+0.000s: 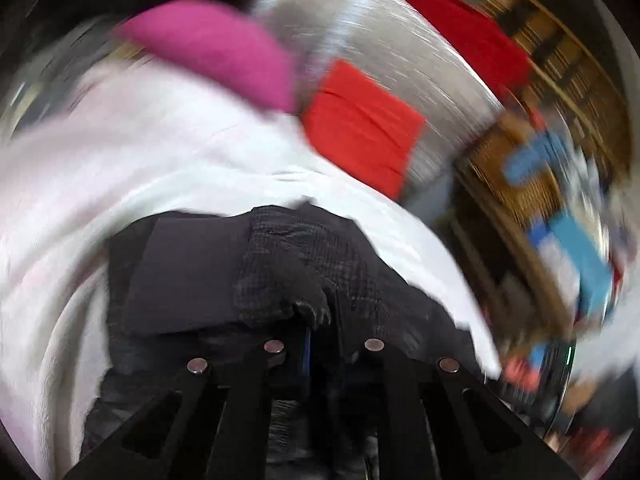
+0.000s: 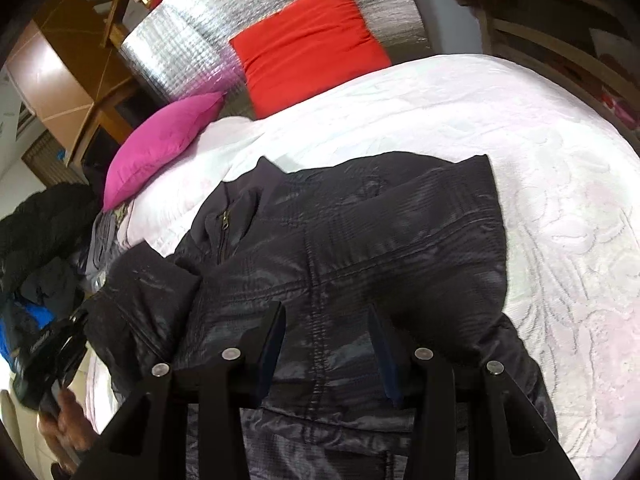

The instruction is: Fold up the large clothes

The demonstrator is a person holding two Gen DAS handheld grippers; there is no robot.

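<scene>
A black quilted jacket (image 2: 360, 248) lies spread on a white bedspread (image 2: 540, 152). Its collar and zip are at the upper left. My right gripper (image 2: 330, 316) is open, its two fingers apart just above the jacket's back seam, holding nothing. In the blurred left wrist view my left gripper (image 1: 316, 320) is shut on a bunched fold of the jacket (image 1: 288, 264), lifted over the bedspread (image 1: 120, 168). The left gripper's body also shows at the lower left of the right wrist view (image 2: 48, 352), at the jacket's sleeve.
A pink cushion (image 2: 160, 144) and a red cushion (image 2: 308, 44) lie at the head of the bed against a silver quilted headboard (image 2: 192, 40). A pile of dark clothes (image 2: 44, 232) sits at the left of the bed. Wooden furniture (image 2: 56, 84) stands behind.
</scene>
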